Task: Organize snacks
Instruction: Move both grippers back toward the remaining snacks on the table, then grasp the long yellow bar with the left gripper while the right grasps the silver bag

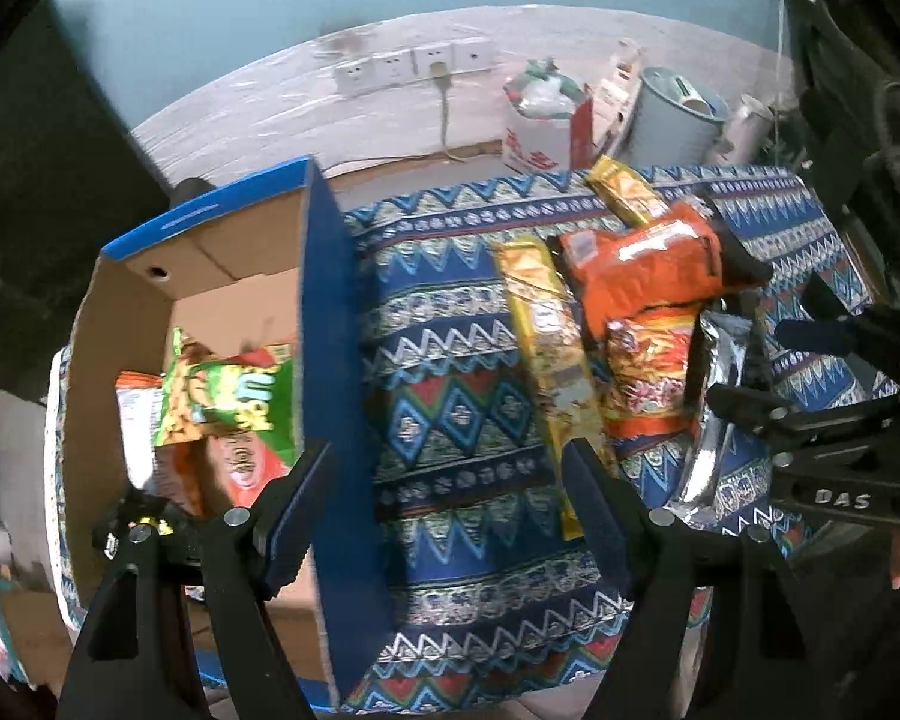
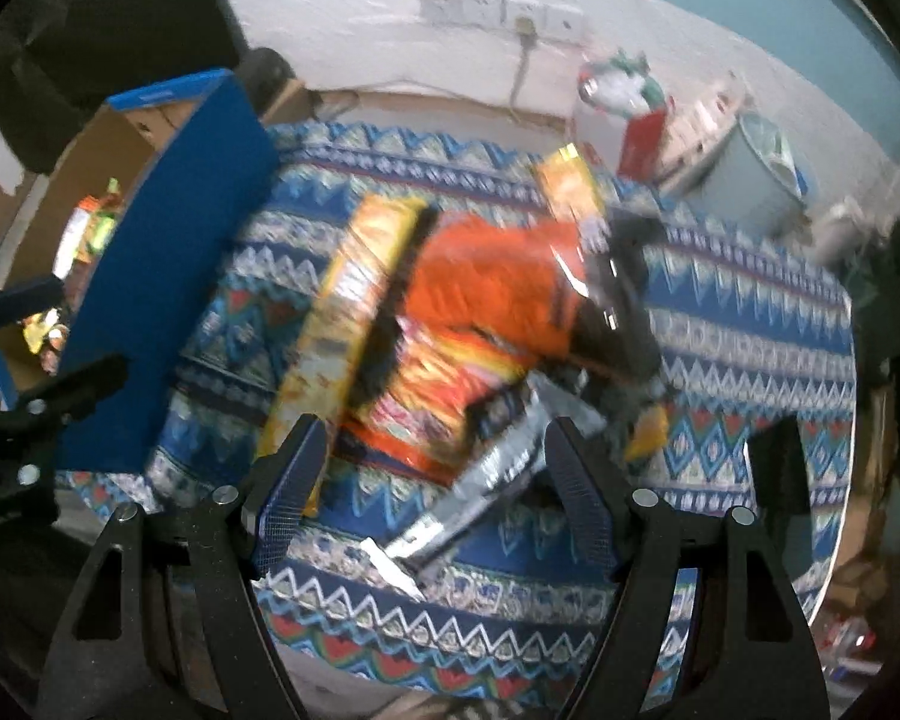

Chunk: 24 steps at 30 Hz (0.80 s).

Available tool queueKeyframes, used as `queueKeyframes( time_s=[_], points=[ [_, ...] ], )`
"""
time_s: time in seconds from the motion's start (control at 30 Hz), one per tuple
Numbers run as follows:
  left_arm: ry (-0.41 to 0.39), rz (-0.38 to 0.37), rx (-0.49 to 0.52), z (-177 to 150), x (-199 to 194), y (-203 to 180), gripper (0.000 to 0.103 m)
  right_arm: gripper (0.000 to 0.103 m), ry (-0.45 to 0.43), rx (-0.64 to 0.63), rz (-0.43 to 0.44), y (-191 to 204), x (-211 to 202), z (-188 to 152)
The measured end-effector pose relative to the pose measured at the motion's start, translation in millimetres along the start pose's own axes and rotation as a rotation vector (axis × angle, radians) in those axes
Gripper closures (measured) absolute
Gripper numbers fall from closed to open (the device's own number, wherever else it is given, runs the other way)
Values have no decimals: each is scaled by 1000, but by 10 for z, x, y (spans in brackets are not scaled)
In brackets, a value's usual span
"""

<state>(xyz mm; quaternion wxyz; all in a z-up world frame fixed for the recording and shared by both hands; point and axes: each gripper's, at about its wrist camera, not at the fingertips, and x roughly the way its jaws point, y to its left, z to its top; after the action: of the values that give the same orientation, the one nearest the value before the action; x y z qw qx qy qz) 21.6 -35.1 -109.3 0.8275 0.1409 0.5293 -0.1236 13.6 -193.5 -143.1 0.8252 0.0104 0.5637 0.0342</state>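
Note:
A cardboard box (image 1: 324, 312) with blue outer walls stands at the left of the table and holds a green snack bag (image 1: 222, 396) and orange and red packs. To its right is a pile of snacks: a long yellow box (image 1: 546, 360), an orange bag (image 1: 642, 270), a red-orange packet (image 1: 648, 372) and a silver bag (image 1: 720, 414). My left gripper (image 1: 444, 510) is open above the box's right wall, with nothing between its pads. My right gripper (image 2: 435, 480) is open over the silver bag (image 2: 492, 474), apart from it. This view is blurred.
A patterned blue cloth (image 1: 450, 420) covers the table. Behind the table are a pale bucket (image 1: 672, 114), a white and red bag (image 1: 540, 120) and wall sockets (image 1: 414, 66) with a cable. The table's near edge (image 2: 450, 684) is close below the right gripper.

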Motion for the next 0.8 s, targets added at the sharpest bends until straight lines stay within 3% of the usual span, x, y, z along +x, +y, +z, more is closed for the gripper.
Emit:
queueKeyframes(
  time_s=[0.53, 0.8],
  points=[
    [137, -33, 3, -88, 490, -294, 25, 28, 146, 157, 9, -235, 655, -297],
    [181, -49, -36, 14, 709, -320, 25, 62, 170, 121, 16, -214, 862, -309]
  ],
)
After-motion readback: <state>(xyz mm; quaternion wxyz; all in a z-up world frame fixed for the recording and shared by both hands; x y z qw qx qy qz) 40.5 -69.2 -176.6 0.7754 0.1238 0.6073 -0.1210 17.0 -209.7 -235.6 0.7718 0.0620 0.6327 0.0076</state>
